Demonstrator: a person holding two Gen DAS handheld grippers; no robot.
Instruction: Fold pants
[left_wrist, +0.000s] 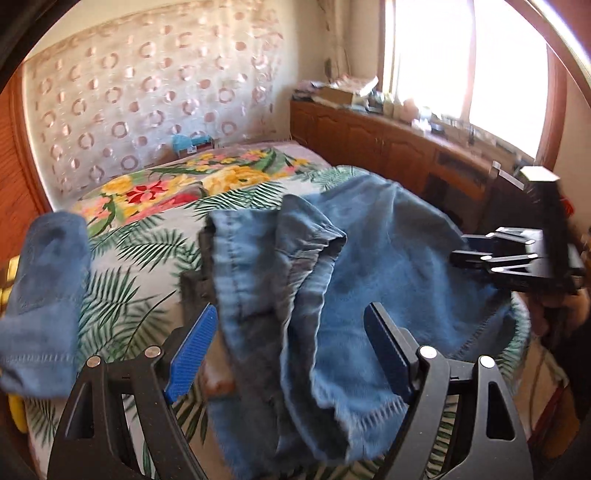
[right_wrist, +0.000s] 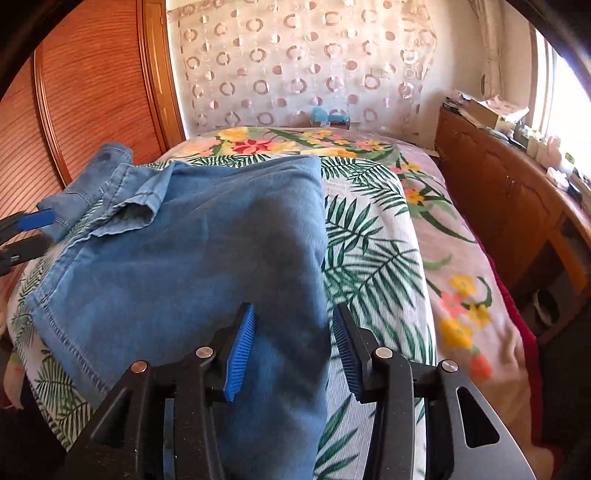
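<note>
Blue denim pants (right_wrist: 177, 251) lie partly folded on the floral bedspread (right_wrist: 388, 236). In the left wrist view the pants (left_wrist: 332, 280) are bunched, with a seam edge and a folded flap on top; a loose end (left_wrist: 44, 295) hangs at the left. My left gripper (left_wrist: 291, 347) is open, its blue pads (left_wrist: 192, 350) on either side of the bunched denim. My right gripper (right_wrist: 293, 343) is open over the pants' right edge, with denim between its pads (right_wrist: 240, 350). The right gripper also shows at the right of the left wrist view (left_wrist: 517, 258), and the left gripper at the left edge of the right wrist view (right_wrist: 26, 229).
A wooden headboard panel (right_wrist: 85, 110) stands at the left. A patterned curtain (right_wrist: 303, 62) hangs behind the bed. A low wooden cabinet (right_wrist: 509, 192) with clutter on top runs along the right below a bright window (left_wrist: 461, 66). A small blue object (right_wrist: 325, 116) sits at the bed's far end.
</note>
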